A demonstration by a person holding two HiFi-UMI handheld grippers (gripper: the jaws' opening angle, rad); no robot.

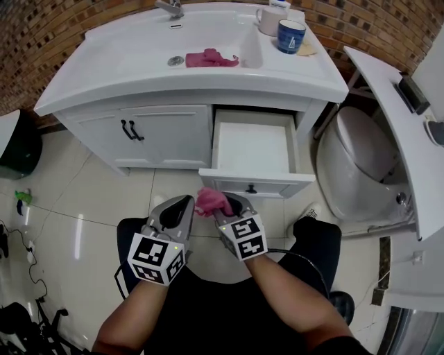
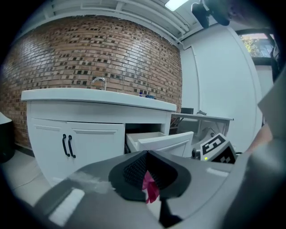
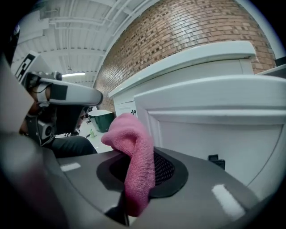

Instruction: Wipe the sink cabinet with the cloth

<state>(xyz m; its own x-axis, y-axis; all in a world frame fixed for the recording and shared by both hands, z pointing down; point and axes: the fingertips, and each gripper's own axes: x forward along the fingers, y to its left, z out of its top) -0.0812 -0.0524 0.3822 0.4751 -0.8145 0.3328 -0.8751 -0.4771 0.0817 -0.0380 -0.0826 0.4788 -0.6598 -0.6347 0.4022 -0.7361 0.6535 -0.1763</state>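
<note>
1. Head view: the pink cloth (image 1: 211, 202) hangs just before the open drawer (image 1: 277, 182), shared by my left gripper (image 1: 189, 203) and right gripper (image 1: 223, 209).
2. Left gripper view: my fingers (image 2: 134, 170) are closed on a thin corner of it.
3. Right gripper view: my fingers (image 3: 166, 171) are clamped on a fold of it. It looks soft, light and floppy, so a bunched grip should suit.

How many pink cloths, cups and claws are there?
Pink cloths: 2 (sink cloth, held cloth)
Cups: 2 (white cup, blue cup)
Claws: 2 (left claw, right claw)
Total: 6
</note>
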